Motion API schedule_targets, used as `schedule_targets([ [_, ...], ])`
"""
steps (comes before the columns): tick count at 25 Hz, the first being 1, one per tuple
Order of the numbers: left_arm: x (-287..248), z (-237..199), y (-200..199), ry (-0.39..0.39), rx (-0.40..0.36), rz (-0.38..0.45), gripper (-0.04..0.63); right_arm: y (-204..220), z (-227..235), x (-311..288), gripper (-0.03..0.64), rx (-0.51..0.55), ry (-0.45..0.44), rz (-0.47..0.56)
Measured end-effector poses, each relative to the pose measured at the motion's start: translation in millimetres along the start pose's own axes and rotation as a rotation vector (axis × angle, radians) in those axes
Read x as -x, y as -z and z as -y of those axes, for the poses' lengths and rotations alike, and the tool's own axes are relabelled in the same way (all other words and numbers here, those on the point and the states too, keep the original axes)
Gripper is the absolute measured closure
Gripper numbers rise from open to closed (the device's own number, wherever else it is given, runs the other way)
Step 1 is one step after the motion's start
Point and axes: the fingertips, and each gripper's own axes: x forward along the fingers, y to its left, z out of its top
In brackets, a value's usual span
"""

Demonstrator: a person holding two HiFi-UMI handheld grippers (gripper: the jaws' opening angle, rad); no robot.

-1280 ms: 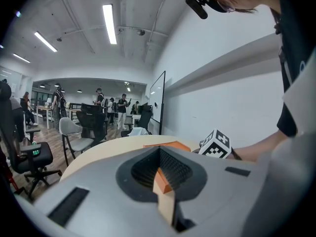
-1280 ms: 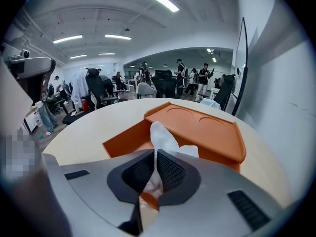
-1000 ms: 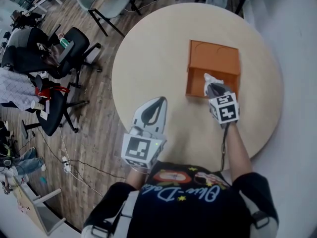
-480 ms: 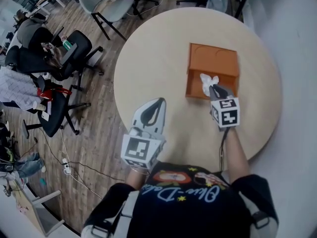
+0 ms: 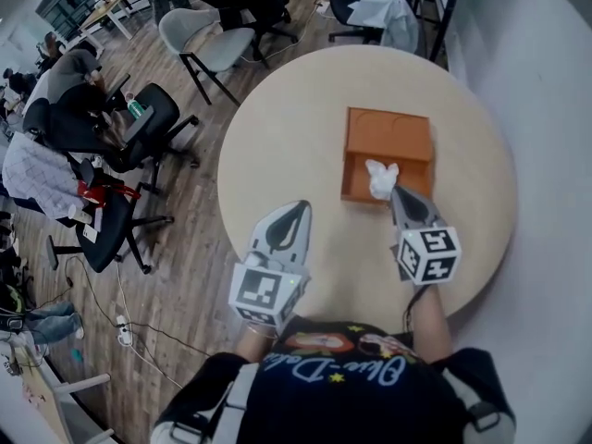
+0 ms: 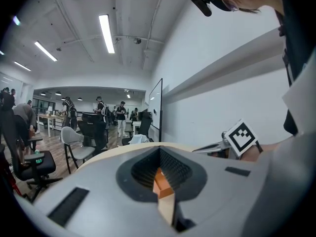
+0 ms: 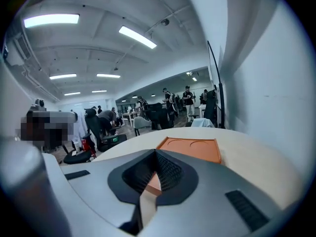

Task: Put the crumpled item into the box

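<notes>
The orange box lies open on the round table, its lid flat on the far side. A white crumpled item rests in the box's near compartment, free of any gripper. My right gripper points at it from just short of the box's near edge, jaws shut and empty. My left gripper hovers over the table's near left part, also shut and empty. The right gripper view shows the box's lid beyond the gripper; the crumpled item is hidden there. Through the left gripper a sliver of the box shows.
Office chairs stand on the wooden floor left of and behind the table. A white wall runs along the right. People stand far back in the room.
The right gripper let go of the white crumpled item, which now lies in the box, and drew back toward me. The left gripper barely moved.
</notes>
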Motion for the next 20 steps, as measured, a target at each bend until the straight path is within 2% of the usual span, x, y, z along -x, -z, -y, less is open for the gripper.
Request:
schedule_targets([
  [6,2,20,-11,0.043,-0.051,0.008,0.607,-27,-22,47,0.618,0.030,-0.037,0.100],
  [15,0,47,-31,0.086,-0.096,0.037,0.607,-73,-49,106,0.618,0.141,-0.100,0.229],
  [20,-2,61,-35,0.117,-0.104,0.046,0.607,-91,-54,127,0.618,0.176,-0.087,0.284],
])
